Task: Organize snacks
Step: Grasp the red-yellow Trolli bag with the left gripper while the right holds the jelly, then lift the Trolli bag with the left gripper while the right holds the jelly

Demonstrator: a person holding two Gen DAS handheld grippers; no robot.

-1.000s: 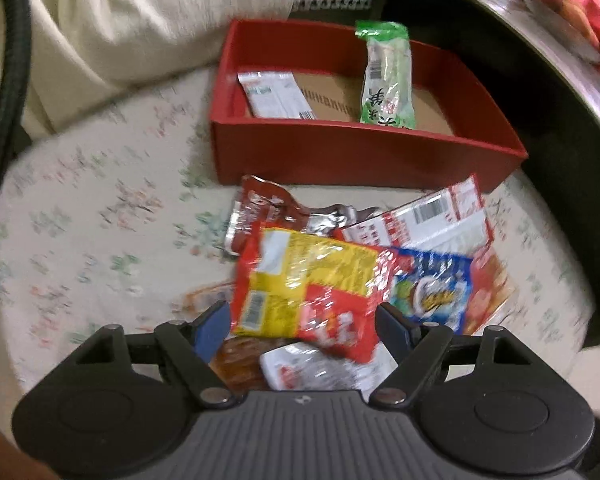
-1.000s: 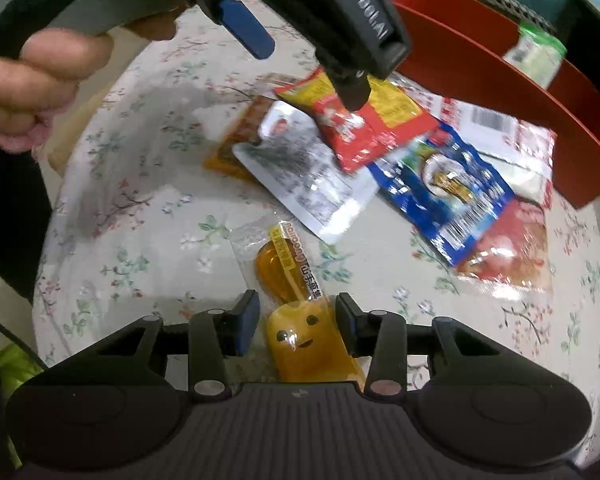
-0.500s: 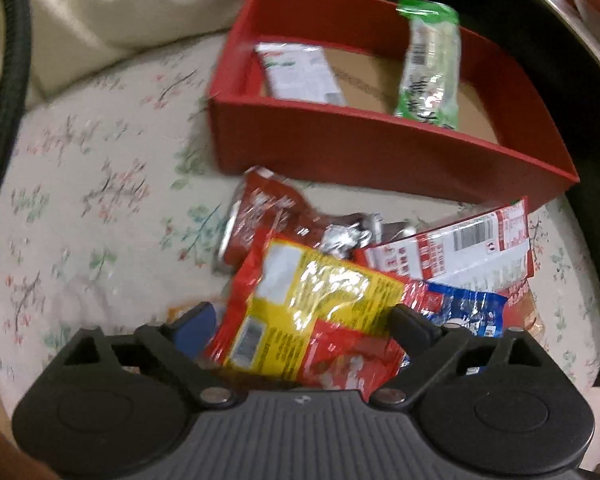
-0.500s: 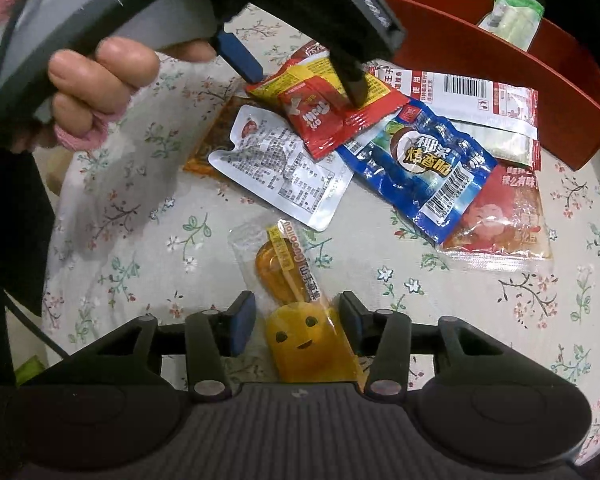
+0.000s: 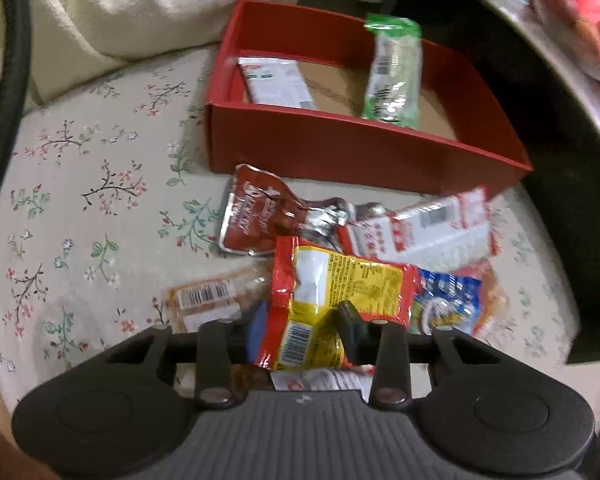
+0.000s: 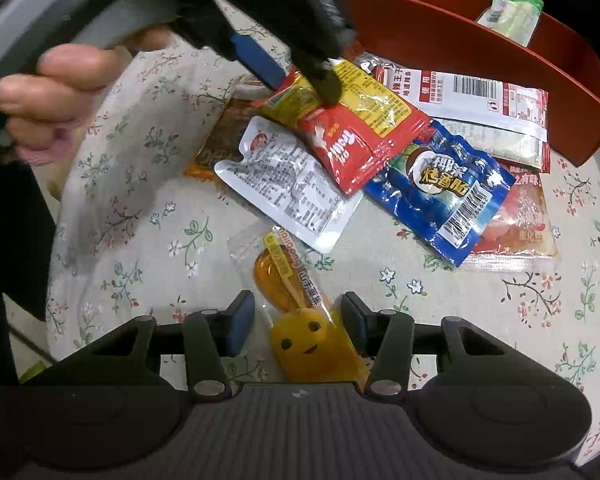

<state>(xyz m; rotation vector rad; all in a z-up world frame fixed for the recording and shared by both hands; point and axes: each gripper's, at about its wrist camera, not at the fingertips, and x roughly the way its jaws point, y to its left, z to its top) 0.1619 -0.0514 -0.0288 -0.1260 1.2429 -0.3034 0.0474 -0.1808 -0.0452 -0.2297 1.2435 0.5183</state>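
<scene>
In the left wrist view, our left gripper (image 5: pixel 302 330) has just clenched its jaws on the near end of the red-and-yellow snack packet (image 5: pixel 336 294), which lies atop the pile in front of the red box (image 5: pixel 340 148); it looks light, crinkly and slippery, so we pinch the sealed edge. In the right wrist view, our right gripper (image 6: pixel 298 316) has been opening, jaws straddling but not pressing the yellow jelly pouch (image 6: pixel 300 320) on the floral tablecloth (image 6: pixel 140 208); soft, best held across its body.
</scene>
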